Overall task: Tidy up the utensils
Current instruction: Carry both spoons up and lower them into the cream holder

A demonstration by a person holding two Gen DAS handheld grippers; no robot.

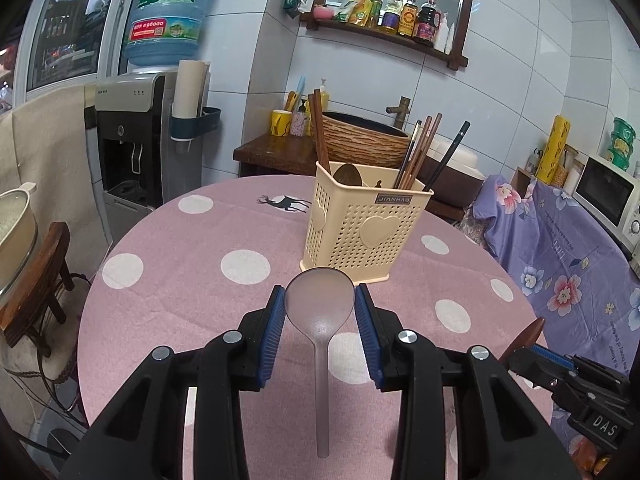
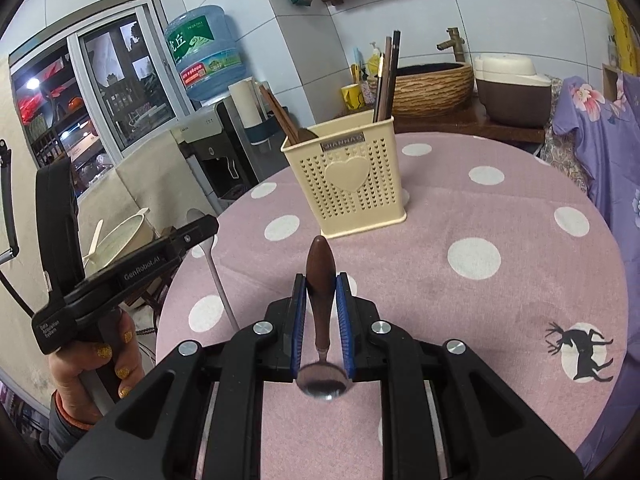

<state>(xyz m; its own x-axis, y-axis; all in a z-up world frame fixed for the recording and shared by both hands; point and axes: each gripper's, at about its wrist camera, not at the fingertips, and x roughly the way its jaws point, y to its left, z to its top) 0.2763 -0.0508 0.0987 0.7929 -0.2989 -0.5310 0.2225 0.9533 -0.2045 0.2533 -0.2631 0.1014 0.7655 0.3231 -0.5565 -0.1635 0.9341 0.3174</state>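
You have two spoons in hand: one translucent spoon (image 1: 319, 312) and one wooden-handled spoon (image 2: 321, 280). One cream holder (image 1: 362, 228) stands on one counter (image 1: 180, 300), with one more spoon bowl (image 1: 347, 175) inside.

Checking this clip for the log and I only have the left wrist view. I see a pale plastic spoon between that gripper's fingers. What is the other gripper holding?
Observer: The right gripper is shut on a spoon with a brown wooden handle, gripped by the handle.
Operator: Which way does that spoon point?
Observer: Its handle points toward the cream utensil holder; its metal bowl sits back near the camera.
Operator: Can you see the hand on my gripper?
Observer: Yes, a hand with glittery yellow nails grips the left gripper, at the table's left edge in the right wrist view.
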